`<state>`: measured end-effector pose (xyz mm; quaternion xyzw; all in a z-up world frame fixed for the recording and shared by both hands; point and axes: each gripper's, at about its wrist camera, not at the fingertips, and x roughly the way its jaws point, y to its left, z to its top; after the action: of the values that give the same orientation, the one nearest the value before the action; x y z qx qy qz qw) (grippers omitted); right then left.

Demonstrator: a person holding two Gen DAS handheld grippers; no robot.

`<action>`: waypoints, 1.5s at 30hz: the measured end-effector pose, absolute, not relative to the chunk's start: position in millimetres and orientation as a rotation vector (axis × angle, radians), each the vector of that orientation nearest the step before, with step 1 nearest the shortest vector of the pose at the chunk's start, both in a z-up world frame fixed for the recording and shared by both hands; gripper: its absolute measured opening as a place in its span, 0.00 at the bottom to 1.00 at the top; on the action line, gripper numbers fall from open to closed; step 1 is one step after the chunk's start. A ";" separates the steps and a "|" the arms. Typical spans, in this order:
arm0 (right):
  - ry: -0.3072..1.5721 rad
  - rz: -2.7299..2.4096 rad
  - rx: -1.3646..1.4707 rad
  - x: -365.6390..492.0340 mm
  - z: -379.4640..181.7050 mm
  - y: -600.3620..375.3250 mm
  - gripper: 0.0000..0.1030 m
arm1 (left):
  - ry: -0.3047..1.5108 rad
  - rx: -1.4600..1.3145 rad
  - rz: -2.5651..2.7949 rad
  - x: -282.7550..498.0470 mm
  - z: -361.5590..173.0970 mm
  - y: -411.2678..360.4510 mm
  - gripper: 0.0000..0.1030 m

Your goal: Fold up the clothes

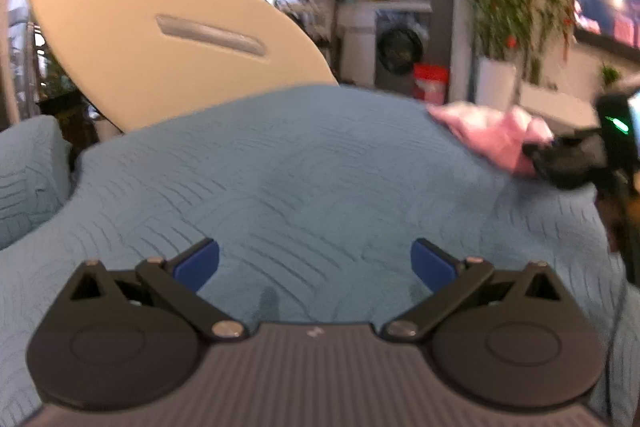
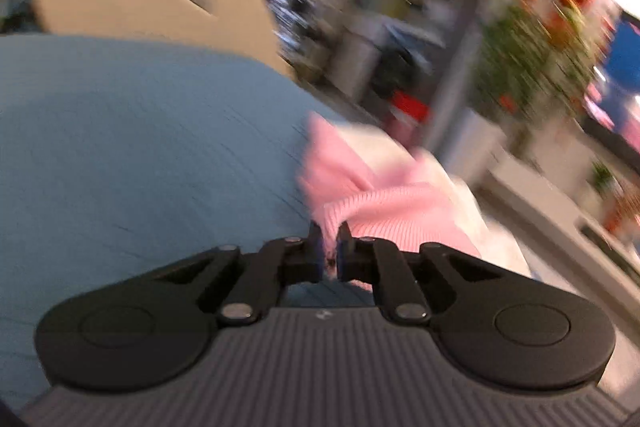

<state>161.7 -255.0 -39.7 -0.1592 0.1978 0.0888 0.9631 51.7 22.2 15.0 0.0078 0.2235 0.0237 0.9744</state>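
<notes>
Right gripper [image 2: 329,247] clamped on pink ribbed garment [image 2: 372,195] at edge of blue quilted cover [image 1: 300,179]; left gripper [image 1: 315,263] jaws apart, empty above cover.

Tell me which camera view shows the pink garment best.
The right wrist view: the pink garment fills the centre, its ribbed edge pinched in the shut right hand-held gripper, though motion blur softens it. The left wrist view shows only a small crumpled part of it, far right on the blue quilted cover.
</notes>
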 end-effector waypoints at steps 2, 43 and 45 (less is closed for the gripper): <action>0.361 0.291 -0.277 133.0 -23.0 -244.0 0.09 | 0.416 -0.005 0.078 48.8 21.3 30.3 1.00; 0.542 -0.092 0.425 152.8 -43.9 -404.3 0.75 | 0.569 -0.109 -0.092 46.9 8.2 30.4 1.00; 0.631 -0.067 0.474 157.5 -66.1 -404.6 0.74 | 0.567 -0.119 -0.099 45.8 9.1 31.0 1.00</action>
<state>157.5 -404.6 -66.1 0.2307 0.3075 -0.0327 0.9226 45.8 31.0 9.1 -0.0585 0.2795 -0.0488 0.9571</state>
